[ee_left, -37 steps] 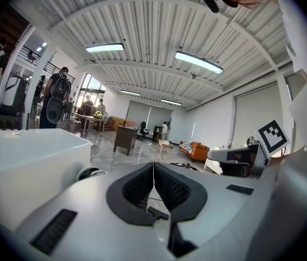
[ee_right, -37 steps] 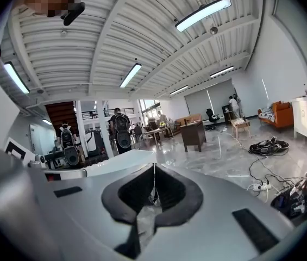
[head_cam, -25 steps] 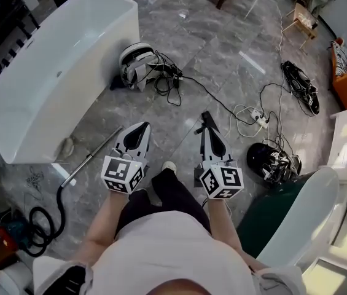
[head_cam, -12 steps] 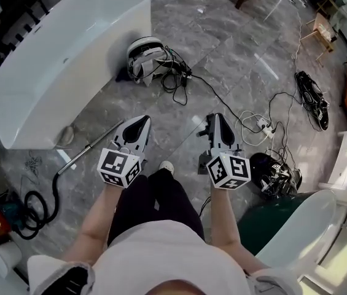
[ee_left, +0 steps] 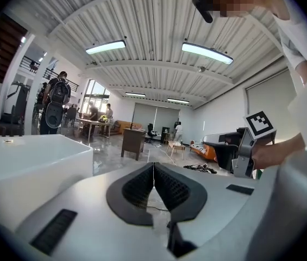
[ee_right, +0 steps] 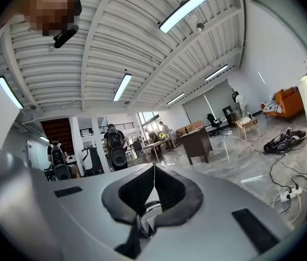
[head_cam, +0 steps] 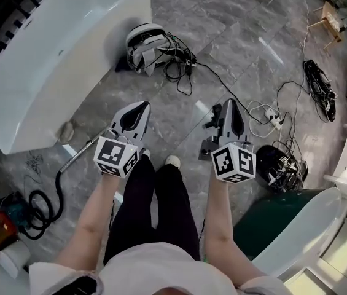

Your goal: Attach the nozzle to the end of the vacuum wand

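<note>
The slim silver vacuum wand (head_cam: 82, 154) lies on the floor (head_cam: 222, 54), left gripper (head_cam: 141, 105) and right gripper (head_cam: 230, 102) both closed and empty.

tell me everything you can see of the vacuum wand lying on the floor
The wand is a thin, straight, silvery tube, metal by its look. It lies flat on the grey marble floor, slantwise, close beside the white tub. Its near end joins a black hose that curls into a loop. In the head view its far end is hidden behind the left gripper, which is shut and empty. No nozzle shows on it.
</note>
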Demonstrator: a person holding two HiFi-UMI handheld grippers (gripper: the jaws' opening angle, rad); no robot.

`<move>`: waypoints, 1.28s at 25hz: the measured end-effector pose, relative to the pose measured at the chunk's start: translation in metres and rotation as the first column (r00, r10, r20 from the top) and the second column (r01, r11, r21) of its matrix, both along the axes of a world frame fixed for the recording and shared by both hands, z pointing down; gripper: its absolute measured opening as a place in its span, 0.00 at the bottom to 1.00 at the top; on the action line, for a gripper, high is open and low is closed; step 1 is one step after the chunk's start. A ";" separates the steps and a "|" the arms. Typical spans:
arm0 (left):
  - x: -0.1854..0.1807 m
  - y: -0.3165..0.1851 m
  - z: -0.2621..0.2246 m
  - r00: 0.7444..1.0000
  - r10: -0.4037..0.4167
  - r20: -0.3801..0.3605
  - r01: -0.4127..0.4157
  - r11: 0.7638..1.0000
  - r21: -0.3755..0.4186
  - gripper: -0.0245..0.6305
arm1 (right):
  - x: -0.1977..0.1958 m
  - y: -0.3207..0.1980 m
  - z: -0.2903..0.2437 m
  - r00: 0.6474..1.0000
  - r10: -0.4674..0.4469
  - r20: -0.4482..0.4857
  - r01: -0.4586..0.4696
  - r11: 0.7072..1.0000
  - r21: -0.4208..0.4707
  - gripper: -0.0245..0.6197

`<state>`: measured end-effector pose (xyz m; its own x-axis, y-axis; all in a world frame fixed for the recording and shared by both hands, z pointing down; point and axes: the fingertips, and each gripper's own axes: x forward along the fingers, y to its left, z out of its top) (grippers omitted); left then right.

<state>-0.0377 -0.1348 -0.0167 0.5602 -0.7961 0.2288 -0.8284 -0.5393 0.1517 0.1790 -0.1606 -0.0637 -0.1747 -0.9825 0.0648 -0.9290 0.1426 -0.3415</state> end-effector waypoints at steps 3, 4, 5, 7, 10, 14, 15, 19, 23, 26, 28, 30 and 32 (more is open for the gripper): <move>-0.006 -0.015 0.021 1.000 0.017 0.001 -0.017 1.000 0.002 0.05 | -0.012 -0.013 0.018 0.999 -0.018 -0.027 0.019 1.000 0.021 0.06; -0.009 -0.020 0.030 1.000 0.020 0.003 -0.020 1.000 0.002 0.05 | -0.016 -0.016 0.026 0.999 -0.027 -0.029 0.028 0.999 0.027 0.06; -0.012 -0.025 0.039 1.000 0.022 0.005 -0.022 1.000 0.002 0.05 | -0.018 -0.019 0.035 0.999 -0.036 -0.024 0.036 0.999 0.031 0.06; -0.017 -0.034 0.060 1.000 0.026 0.012 -0.026 1.000 0.005 0.05 | -0.020 -0.023 0.056 0.999 -0.045 -0.002 0.045 0.998 0.032 0.06; -0.019 -0.045 0.091 0.999 0.034 0.031 -0.035 0.999 0.014 0.05 | -0.019 -0.029 0.093 0.998 -0.050 -0.029 0.051 0.998 0.027 0.06; -0.023 -0.062 0.145 0.998 0.031 0.046 -0.031 0.999 0.012 0.05 | -0.016 -0.042 0.156 0.997 -0.048 -0.053 0.048 0.999 0.008 0.06; -0.025 -0.066 0.162 0.998 0.027 0.048 -0.028 1.000 0.010 0.05 | -0.016 -0.045 0.173 0.998 -0.049 -0.040 0.049 0.999 0.000 0.06; -0.027 -0.073 0.230 0.999 0.014 0.050 -0.014 1.000 -0.005 0.05 | -0.013 -0.049 0.240 0.998 -0.062 0.003 0.062 0.998 -0.012 0.06; -0.029 -0.070 0.300 0.998 0.005 0.055 -0.003 0.999 -0.032 0.05 | -0.013 -0.047 0.311 0.997 -0.082 -0.004 0.081 0.996 -0.039 0.06; -0.028 -0.070 0.352 0.998 0.015 0.059 -0.012 0.999 -0.049 0.05 | -0.013 -0.049 0.360 0.995 -0.099 -0.014 0.098 0.994 -0.048 0.06; -0.027 -0.070 0.387 0.997 0.025 0.070 -0.022 0.998 -0.051 0.05 | -0.013 -0.052 0.392 0.993 -0.113 -0.019 0.112 0.993 -0.044 0.06; -0.029 -0.072 0.422 0.996 0.034 0.083 -0.030 0.998 -0.053 0.05 | -0.013 -0.055 0.424 0.991 -0.130 -0.021 0.129 0.991 -0.036 0.06; -0.032 -0.076 0.456 0.995 0.031 0.094 -0.025 0.998 -0.056 0.05 | -0.013 -0.061 0.455 0.989 -0.148 -0.027 0.147 0.989 -0.025 0.06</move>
<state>-0.0697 -0.2108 0.4392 0.5557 -0.7652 0.3252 -0.8252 -0.5554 0.1031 0.1662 -0.2216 0.3917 -0.3153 -0.9443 0.0937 -0.9078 0.2714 -0.3197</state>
